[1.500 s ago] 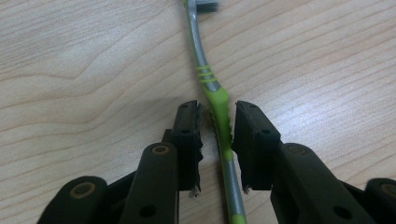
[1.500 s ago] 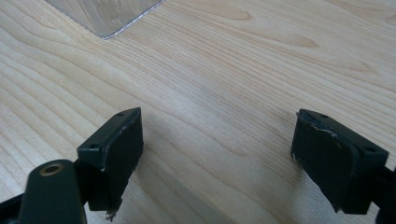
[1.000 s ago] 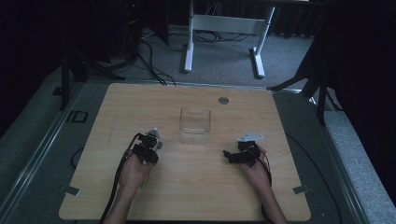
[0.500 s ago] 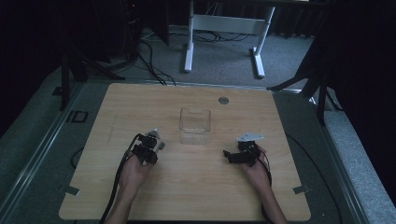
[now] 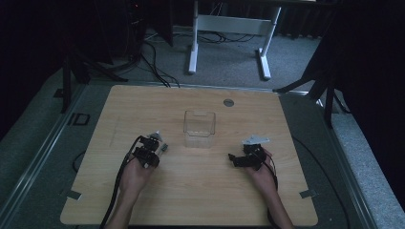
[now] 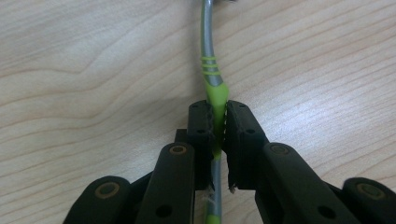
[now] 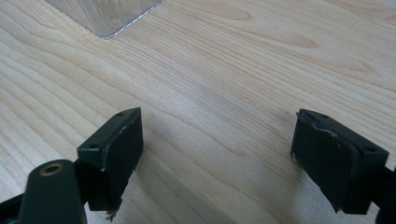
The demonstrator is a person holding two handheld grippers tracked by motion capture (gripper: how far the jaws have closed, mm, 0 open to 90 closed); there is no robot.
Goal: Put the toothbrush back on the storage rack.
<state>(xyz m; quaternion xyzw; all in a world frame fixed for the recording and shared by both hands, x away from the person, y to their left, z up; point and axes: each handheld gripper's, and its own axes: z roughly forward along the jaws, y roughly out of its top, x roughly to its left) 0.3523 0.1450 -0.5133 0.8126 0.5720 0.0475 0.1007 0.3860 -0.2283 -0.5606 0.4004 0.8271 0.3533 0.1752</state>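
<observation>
Your left tool (image 6: 218, 126) has just closed, pinching the green-and-grey handle (image 6: 211, 74) lying on the bench (image 5: 200, 191). Your right tool (image 7: 217, 163) stands spread, holding nothing.

A lab or studio — dark curtains (image 5: 367, 71), floor cables (image 5: 153, 57), a bare wooden table (image 5: 200, 200) on grey carpet (image 5: 229, 52).

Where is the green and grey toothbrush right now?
The toothbrush lies on the wooden table, pinched in the left hand-held gripper, left of the clear box in the high view.
</observation>
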